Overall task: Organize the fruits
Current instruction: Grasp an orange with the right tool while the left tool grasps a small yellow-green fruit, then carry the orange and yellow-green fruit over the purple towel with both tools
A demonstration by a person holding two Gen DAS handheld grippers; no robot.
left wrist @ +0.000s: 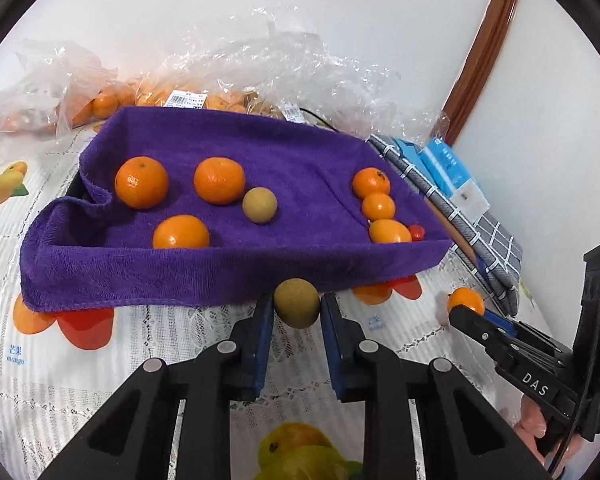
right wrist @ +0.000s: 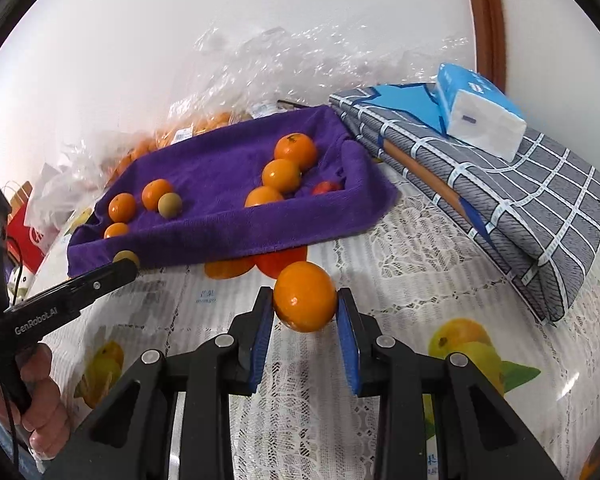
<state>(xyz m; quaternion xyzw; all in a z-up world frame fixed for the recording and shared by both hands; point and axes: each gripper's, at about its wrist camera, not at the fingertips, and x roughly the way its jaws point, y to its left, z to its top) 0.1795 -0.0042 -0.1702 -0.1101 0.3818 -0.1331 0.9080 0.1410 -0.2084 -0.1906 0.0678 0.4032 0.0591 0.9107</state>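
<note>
two handheld grippers, each seen from its own camera, over a lace tablecloth point(left wrist: 188, 328) printed with fruit pictures.

the left gripper point(left wrist: 297, 310) is clenched on a small brown-green fruit point(left wrist: 297, 303), pinched between its blue pads just in front of the near wall of a purple towel tray point(left wrist: 148, 276). the right gripper point(right wrist: 305, 309) is clenched on an orange point(right wrist: 305, 297), held above the tablecloth a little short of the same tray's near wall.

beyond them, the tray is a box lined with a purple towel. in the left camera, its left part holds three oranges point(left wrist: 141, 182) and one loose brown fruit point(left wrist: 259, 205) beside the middle one. along its right wall sit three smaller oranges point(left wrist: 378, 206) in a row, touching one another, with a small red fruit point(left wrist: 417, 232) at the near end.

to the right of the tray lies a folded grey checked cloth point(right wrist: 512, 196) with a blue and white tissue pack point(right wrist: 480, 112) on top.

furthest back, against the white wall, are crumpled clear plastic bags point(left wrist: 260, 64), some holding more oranges with price labels.
</note>
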